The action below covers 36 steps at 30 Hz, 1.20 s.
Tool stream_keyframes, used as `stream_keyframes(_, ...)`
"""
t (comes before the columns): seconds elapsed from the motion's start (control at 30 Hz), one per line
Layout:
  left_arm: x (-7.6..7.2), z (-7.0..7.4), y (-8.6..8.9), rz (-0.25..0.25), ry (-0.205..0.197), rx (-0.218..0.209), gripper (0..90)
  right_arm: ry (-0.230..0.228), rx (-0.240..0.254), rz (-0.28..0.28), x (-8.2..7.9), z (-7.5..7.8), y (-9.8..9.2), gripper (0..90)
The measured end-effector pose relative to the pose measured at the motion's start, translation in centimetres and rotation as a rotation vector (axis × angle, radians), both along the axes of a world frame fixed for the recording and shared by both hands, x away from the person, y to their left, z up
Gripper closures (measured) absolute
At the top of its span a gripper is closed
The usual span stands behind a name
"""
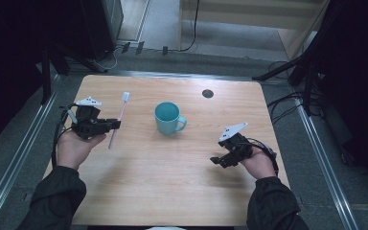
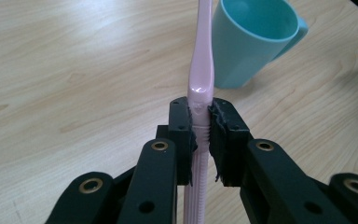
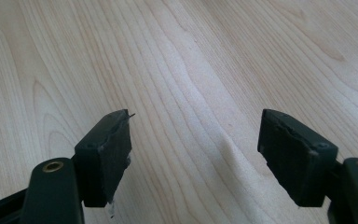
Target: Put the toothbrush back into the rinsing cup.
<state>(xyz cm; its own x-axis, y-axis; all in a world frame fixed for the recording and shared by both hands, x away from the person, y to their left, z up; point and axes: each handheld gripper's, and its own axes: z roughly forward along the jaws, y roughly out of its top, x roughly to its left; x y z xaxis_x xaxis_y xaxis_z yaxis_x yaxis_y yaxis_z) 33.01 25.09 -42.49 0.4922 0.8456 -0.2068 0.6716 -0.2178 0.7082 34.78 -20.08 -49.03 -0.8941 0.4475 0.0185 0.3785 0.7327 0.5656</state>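
A pink toothbrush (image 1: 118,120) with a white head is clamped in my left gripper (image 1: 115,124) at the table's left side. In the left gripper view the jaws pinch the toothbrush (image 2: 200,70) at its handle, my left gripper (image 2: 201,128) shut on it, the brush running up out of frame. A teal mug (image 1: 168,118) stands upright at the table's middle, to the right of the brush, handle to the right. The same mug (image 2: 251,39) sits behind the brush. My right gripper (image 1: 213,160) hovers at the right, open and empty, over bare wood (image 3: 196,135).
The wooden table (image 1: 172,191) has a small dark round hole (image 1: 207,93) near its far right. Metal rails, cables and black stands ring the table on the floor. Bare wood lies between the two grippers and in front of the mug.
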Motion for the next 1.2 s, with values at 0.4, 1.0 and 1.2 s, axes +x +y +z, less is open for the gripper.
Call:
stream_keyframes(0.4,1.0,1.8,-1.3,0.008,-0.051,-0.047,79.0,-0.004,0.001,-0.005,-0.1,0.1,0.0,25.6)
stream_keyframes(1.0,3.4,4.2,-4.4,-0.018,-0.107,-0.063,79.0,-0.004,0.004,-0.004,-0.2,0.2,-0.1,25.6)
stream_keyframes(1.2,4.5,4.6,-5.7,-0.040,-0.110,-0.068,78.9,-0.006,0.003,-0.001,-0.3,0.1,0.0,25.6)
